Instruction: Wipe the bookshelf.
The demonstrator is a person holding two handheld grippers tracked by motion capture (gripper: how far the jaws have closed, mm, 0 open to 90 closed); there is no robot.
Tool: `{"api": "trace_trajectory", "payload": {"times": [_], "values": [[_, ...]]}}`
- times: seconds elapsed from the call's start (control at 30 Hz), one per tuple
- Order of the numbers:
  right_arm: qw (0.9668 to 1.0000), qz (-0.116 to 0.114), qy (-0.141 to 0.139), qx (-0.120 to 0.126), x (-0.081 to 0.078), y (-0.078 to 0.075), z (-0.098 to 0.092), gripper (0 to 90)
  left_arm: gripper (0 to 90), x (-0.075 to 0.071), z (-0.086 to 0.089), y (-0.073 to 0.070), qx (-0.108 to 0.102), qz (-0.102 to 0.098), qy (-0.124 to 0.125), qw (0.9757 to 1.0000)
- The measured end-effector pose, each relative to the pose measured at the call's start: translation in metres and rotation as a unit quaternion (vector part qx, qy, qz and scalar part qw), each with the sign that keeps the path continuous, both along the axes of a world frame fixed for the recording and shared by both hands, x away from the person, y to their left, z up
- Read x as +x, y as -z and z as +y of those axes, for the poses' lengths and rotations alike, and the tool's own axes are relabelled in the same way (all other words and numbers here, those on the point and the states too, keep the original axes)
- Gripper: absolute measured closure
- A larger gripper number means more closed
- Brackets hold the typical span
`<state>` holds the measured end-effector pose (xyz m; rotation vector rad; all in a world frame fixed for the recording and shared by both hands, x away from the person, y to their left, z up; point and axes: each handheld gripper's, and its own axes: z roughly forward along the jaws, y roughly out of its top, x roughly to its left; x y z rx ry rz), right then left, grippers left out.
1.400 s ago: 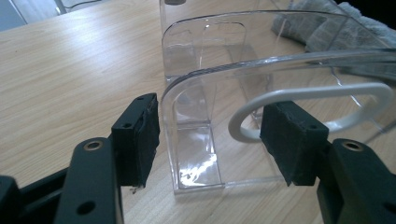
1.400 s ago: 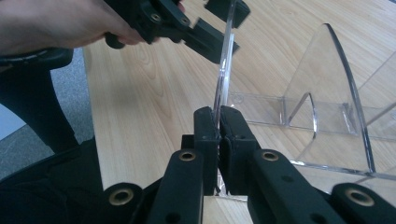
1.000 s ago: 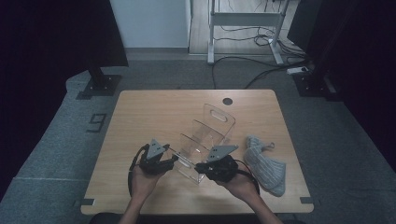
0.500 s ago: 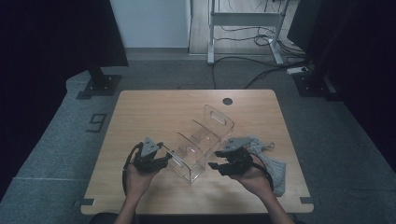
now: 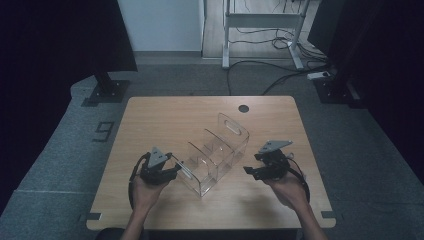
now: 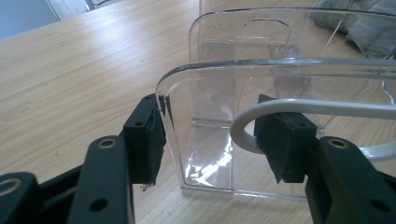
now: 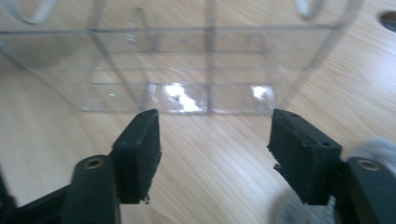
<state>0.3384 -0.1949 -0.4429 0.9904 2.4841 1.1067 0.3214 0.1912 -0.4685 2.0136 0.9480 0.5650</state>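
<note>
Clear acrylic organizer (image 5: 215,157) stands mid-table (image 5: 165,117). Left tool (image 6: 210,137) straddles its near end wall, half open, grip uncertain. Right tool (image 7: 212,154) just opened, empty, beside it. Risk: loose hold lets organizer slide or tip.

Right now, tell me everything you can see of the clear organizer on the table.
The clear organizer is a see-through, plastic-looking box standing upright, set at a slant near the table's middle. Clear dividers split it into compartments; a rounded handle cutout sits in its far end wall, and the corners are rounded. No items are visible inside. The left gripper straddles its near end wall, one pad against the wall's outer edge, the other inside and apart. The right gripper has just been opening, nothing between its jaws, apart from the box.
</note>
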Motion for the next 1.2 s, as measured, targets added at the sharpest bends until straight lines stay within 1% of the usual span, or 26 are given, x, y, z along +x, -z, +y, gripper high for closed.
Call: {"api": "trace_trajectory", "payload": {"times": [0.07,0.1,0.13,0.17,0.2,0.23,0.3,0.37,0.47,0.53,0.6,0.63,0.7,0.73,0.77,0.83,0.9,0.93,1.0,1.07,1.13,1.2], "values": [[0.9998,0.001,0.018,-0.008,0.003,0.002,-0.009,30.6,44.2,0.000,0.001,0.000,-0.001,0.002,0.001,1.0000],[0.9998,0.001,0.018,-0.008,0.003,0.002,-0.009,30.6,44.2,0.000,0.001,0.000,-0.001,0.002,0.001,1.0000],[0.9991,0.000,0.041,-0.010,0.006,0.005,-0.019,29.0,44.1,0.000,0.001,0.000,-0.003,0.004,0.002,1.0000],[0.9988,0.002,0.047,-0.011,0.008,0.006,-0.024,28.0,44.1,0.000,0.001,0.000,-0.003,0.004,0.002,1.0000],[0.9988,0.002,0.047,-0.011,0.008,0.006,-0.024,28.0,44.1,0.000,0.002,0.000,-0.005,0.006,0.004,1.0000],[0.9982,0.007,0.059,-0.010,0.010,0.009,-0.031,27.5,44.1,0.001,0.003,0.000,-0.008,0.008,0.006,0.9999],[0.9964,0.011,0.082,-0.020,0.015,0.016,-0.045,26.9,44.1,0.002,0.005,0.000,-0.012,0.013,0.008,0.9998],[0.9951,0.015,0.094,-0.025,0.017,0.021,-0.051,26.4,44.2,0.002,0.005,0.000,-0.015,0.014,0.007,0.9998],[0.9936,0.010,0.105,-0.041,0.022,0.032,-0.058,24.6,44.4,0.002,0.005,0.000,-0.016,0.015,0.007,0.9997],[0.9929,0.015,0.105,-0.055,0.025,0.038,-0.059,24.7,44.5,0.002,0.005,0.000,-0.016,0.015,0.007,0.9997],[0.9922,0.012,0.105,-0.066,0.030,0.047,-0.060,25.5,44.6,0.002,0.006,0.000,-0.016,0.017,0.010,0.9997],[0.9921,0.015,0.105,-0.068,0.031,0.049,-0.060,25.8,44.6,0.002,0.006,0.000,-0.015,0.018,0.010,0.9997],[0.9923,0.020,0.099,-0.070,0.035,0.057,-0.060,28.4,44.6,0.002,0.007,0.000,-0.014,0.018,0.011,0.9997],[0.9917,0.022,0.100,-0.077,0.036,0.060,-0.059,30.1,44.6,0.002,0.008,0.000,-0.014,0.019,0.012,0.9997],[0.9907,0.014,0.101,-0.091,0.037,0.063,-0.059,33.3,44.6,0.002,0.008,0.000,-0.014,0.018,0.012,0.9997],[0.9888,0.012,0.101,-0.108,0.038,0.066,-0.059,36.5,44.6,0.002,0.009,-0.001,-0.014,0.019,0.014,0.9996],[0.9886,0.017,0.107,-0.104,0.040,0.069,-0.061,40.2,44.6,0.001,0.010,-0.001,-0.013,0.019,0.014,0.9996],[0.9889,0.027,0.111,-0.096,0.042,0.072,-0.063,42.1,44.6,0.001,0.011,-0.001,-0.014,0.019,0.016,0.9996],[0.9885,0.039,0.115,-0.089,0.043,0.075,-0.065,46.0,44.6,0.001,0.011,-0.001,-0.015,0.020,0.016,0.9996],[0.9883,0.057,0.116,-0.081,0.045,0.078,-0.065,49.9,44.7,0.001,0.012,0.000,-0.016,0.020,0.017,0.9995],[0.9874,0.070,0.119,-0.076,0.046,0.080,-0.064,52.7,44.8,0.000,0.012,-0.001,-0.015,0.021,0.017,0.9995],[0.9872,0.072,0.117,-0.081,0.045,0.079,-0.062,57.3,44.9,-0.001,0.013,-0.001,-0.016,0.022,0.018,0.9995]]}}
